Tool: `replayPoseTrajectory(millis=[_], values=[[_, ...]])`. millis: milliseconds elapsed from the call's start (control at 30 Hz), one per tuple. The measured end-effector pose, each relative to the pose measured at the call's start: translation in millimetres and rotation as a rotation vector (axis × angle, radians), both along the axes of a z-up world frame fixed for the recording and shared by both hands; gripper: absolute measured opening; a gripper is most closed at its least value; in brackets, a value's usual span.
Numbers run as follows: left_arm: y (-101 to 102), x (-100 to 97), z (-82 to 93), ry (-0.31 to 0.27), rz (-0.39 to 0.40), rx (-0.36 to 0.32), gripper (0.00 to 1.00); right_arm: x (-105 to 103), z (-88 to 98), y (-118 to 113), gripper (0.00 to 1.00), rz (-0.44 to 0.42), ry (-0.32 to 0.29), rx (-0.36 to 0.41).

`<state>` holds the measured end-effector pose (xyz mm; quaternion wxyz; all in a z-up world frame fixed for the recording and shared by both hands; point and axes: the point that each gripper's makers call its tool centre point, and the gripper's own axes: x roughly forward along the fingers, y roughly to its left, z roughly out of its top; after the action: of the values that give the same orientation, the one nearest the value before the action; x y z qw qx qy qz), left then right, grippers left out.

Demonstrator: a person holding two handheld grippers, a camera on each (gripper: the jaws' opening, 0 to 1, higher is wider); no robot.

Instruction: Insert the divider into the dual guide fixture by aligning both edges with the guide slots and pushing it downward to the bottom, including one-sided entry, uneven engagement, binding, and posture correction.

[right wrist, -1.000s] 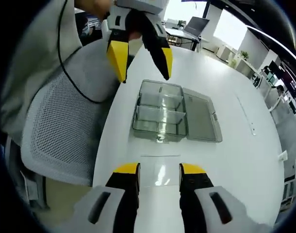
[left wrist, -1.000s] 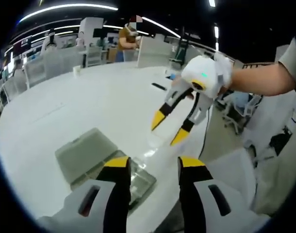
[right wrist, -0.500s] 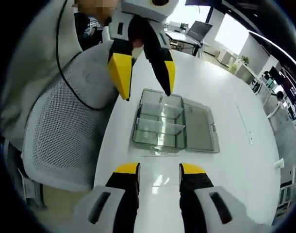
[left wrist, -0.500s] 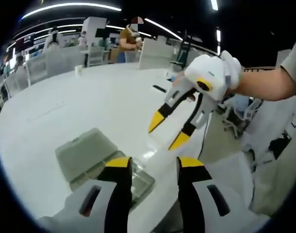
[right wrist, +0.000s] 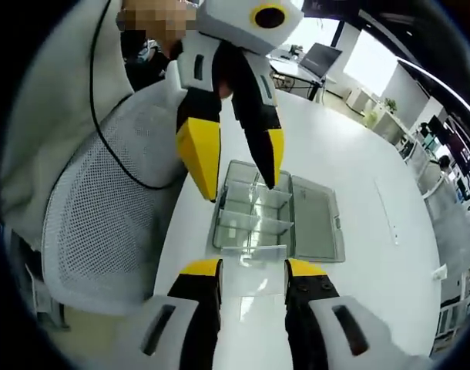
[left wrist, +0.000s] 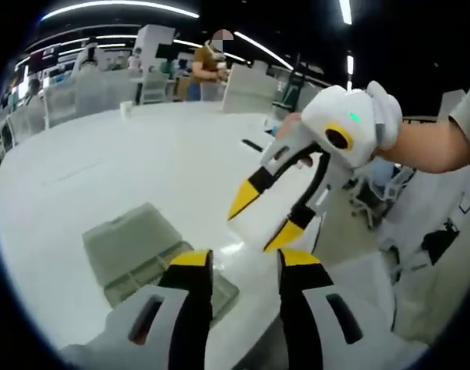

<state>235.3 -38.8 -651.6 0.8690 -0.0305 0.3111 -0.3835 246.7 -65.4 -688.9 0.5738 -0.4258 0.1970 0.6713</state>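
Both grippers' jaws apart above clear box (right wrist: 273, 220).

In the right gripper view, the box (right wrist: 254, 218) sits on the table (right wrist: 374, 254) near its edge, the lid (right wrist: 318, 219) lying open flat to its right. A chair (right wrist: 104, 231) stands left of the table (beside that edge). Dividers cross inside the box.

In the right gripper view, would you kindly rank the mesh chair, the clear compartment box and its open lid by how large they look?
Largest to smallest, as they appear:
1. mesh chair, though it sits nearer the camera, so its lead is partly nearness.
2. clear compartment box and open lid: these look about alike, so I would not rank them.
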Motion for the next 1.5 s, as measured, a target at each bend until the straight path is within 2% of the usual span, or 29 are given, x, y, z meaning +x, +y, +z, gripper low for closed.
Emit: replayPoseTrajectory(millis=[633,1067,1500], values=[[9.4,-0.2,6.7,0.055,0.069,-0.092,0.24,-13.9,17.3,29.7,0.27,0.038,-0.028,0.042],[14.8,-2.8,6.4,0.129,0.129,-0.172,0.16,-19.5,22.3,39.6,0.27,0.047,-0.044,0.057],[13.3,-4.1,8.2,0.172,0.151,-0.218,0.08,-20.1,23.5,41.7,0.27,0.049,-0.055,0.056]])
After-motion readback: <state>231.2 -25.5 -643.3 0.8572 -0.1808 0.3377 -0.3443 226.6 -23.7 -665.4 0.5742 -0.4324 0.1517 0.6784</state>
